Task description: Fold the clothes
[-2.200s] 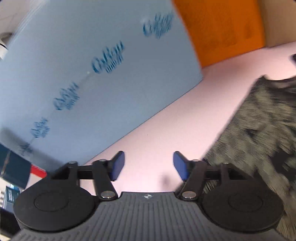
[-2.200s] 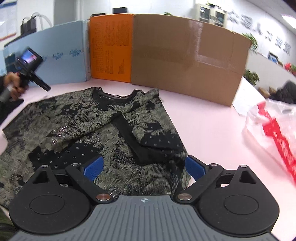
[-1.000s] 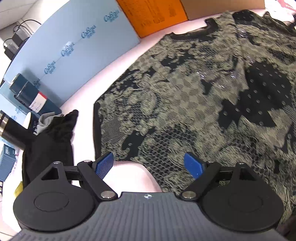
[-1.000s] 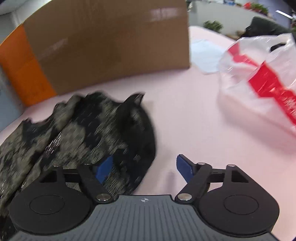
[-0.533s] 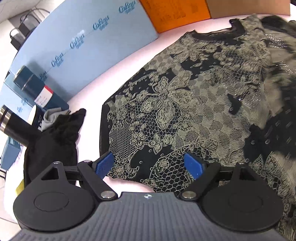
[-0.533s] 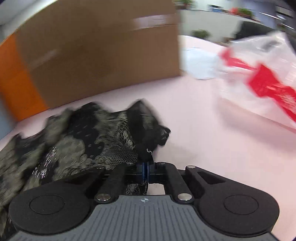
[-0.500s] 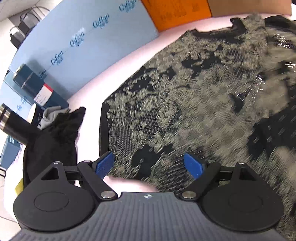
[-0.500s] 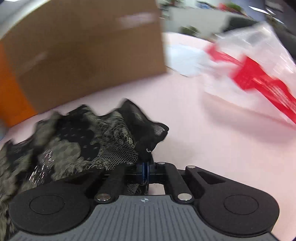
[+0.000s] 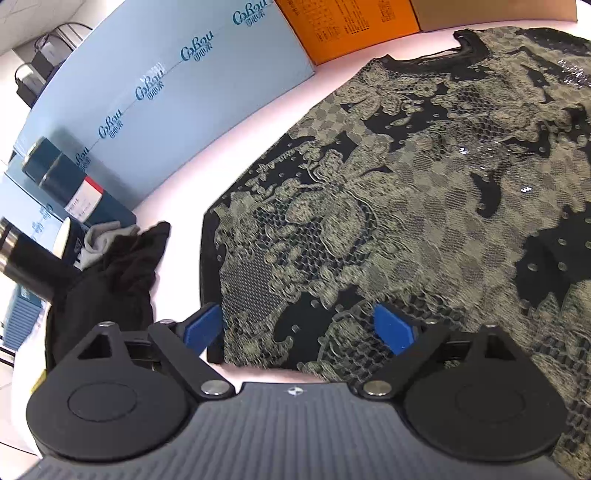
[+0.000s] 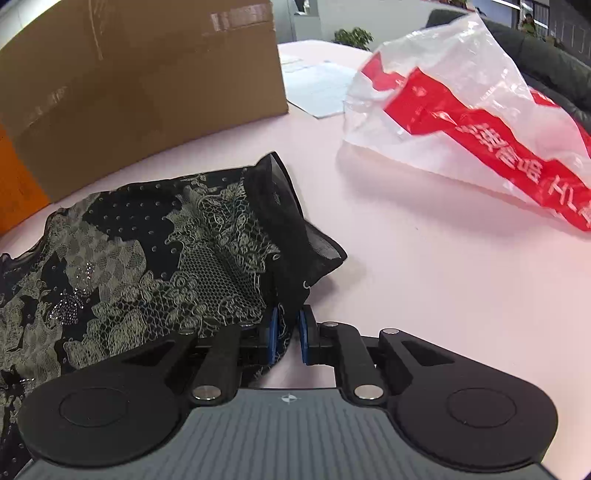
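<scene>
**Right tool pinches the top, left tool spread over its corner**

Now, starting at my far left in the left wrist view, I see a black cylinder [image 9: 22, 251] and a dark box [image 9: 74, 188] against the blue board [image 9: 177, 85], with a heap of black cloth [image 9: 110, 280] just in front of them on the pink surface [image 9: 229, 125]. Next along, my left tool [image 9: 297, 328] is spread wide, blue pads apart, and it grips nothing; the left pad sits at the dark hem edge of the top [image 9: 406, 184] and the right pad is over the lace pattern. The top lies spread flat on the surface, its black neckline toward the orange board [image 9: 343, 26]. A brown cardboard panel stands just right of that board.

Moving to the right wrist view, the cardboard [image 10: 140, 81] stands behind the top [image 10: 147, 258], which is bunched up here. My right tool [image 10: 287, 338] has its pads drawn nearly together, with a fold of the patterned fabric caught between them, close to the dark sheer cuff that sticks out over the surface [image 10: 424, 280]. Further right, well apart from the top, a white and red plastic bag [image 10: 461, 118] rests on the surface, with some papers [image 10: 317, 88] behind it.
</scene>
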Demonstrator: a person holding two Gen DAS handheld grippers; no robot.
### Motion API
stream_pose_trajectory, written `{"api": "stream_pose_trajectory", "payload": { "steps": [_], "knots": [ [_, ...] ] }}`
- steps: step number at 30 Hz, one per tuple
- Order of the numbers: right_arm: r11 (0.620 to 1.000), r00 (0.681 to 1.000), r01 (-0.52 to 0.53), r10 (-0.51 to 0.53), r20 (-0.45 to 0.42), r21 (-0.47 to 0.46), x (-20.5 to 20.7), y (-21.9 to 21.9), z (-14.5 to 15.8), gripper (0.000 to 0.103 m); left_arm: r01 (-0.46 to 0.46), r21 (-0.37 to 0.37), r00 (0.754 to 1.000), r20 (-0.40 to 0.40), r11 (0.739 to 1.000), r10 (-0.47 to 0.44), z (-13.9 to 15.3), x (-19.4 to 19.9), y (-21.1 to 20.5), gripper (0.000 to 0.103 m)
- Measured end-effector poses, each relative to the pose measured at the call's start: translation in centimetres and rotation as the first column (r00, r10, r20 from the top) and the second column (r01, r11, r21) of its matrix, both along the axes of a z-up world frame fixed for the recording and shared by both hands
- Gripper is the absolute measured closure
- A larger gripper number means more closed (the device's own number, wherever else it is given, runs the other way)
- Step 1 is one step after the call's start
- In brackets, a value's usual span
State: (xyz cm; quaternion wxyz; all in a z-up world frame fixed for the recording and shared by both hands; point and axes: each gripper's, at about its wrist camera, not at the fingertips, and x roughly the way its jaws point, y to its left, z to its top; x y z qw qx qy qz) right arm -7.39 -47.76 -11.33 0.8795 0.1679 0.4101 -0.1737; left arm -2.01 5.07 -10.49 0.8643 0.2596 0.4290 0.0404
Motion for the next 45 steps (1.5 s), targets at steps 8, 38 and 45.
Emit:
{"api": "stream_pose_trajectory", "payload": {
  "steps": [8, 38, 45],
  "knots": [
    [0.998, 0.997, 0.061, -0.06, 0.053, -0.019, -4.5, -0.1, 1.2, 0.041, -0.029, -0.063, 0.999, 0.024, 0.998, 0.03, 1.0, -0.4, 1.6, 0.008],
    [0.762, 0.785, -0.62, 0.6, 0.156, 0.185, -9.2, 9.2, 0.3, 0.099, 0.393, -0.375, 0.869, -0.148, 0.84, -0.473, 3.7, -11.7, -3.8, 0.098],
    [0.782, 0.892, -0.428, 0.285, 0.351, 0.453, -2.0, 4.7, 2.9, 0.086, -0.056, -0.475, 0.994, -0.108, 0.878, 0.005, 5.7, 1.7, -0.3, 0.079]
  ]
}}
